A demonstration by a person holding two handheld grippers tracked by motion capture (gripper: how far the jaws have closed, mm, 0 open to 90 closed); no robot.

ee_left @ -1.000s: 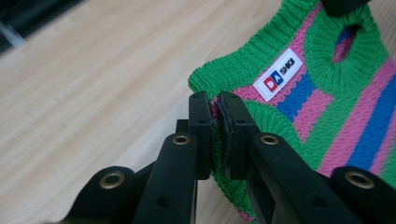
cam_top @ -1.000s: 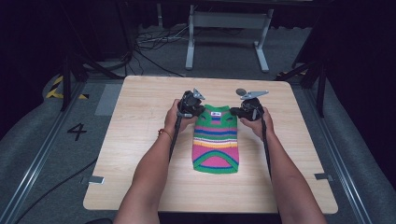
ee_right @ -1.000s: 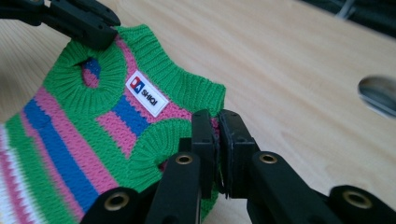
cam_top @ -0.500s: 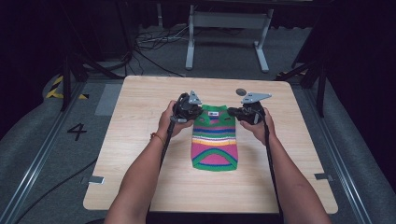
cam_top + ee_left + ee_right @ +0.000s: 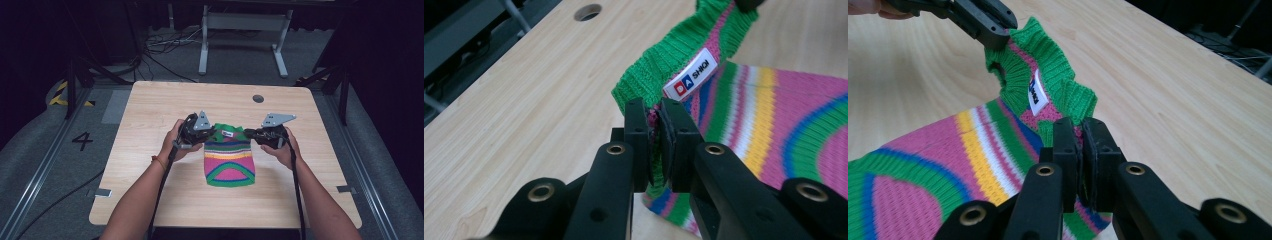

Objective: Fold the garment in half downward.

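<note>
Left gripper [image 5: 655, 117]: jaws clamped on the green ribbed collar of the striped knit sweater [image 5: 229, 161]. Right gripper [image 5: 1082, 137]: jaws pinched shut on the collar's other side. The sweater lies at the centre of the high view on the wooden table [image 5: 150, 125], long axis running top to bottom of frame, collar toward the top. White neck label [image 5: 691, 74] reads "SHIQI".

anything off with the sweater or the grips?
Nothing damaged. The striped sweater lies on the table, its green collar bunched and lifted where the left gripper and right gripper pinch it.
</note>
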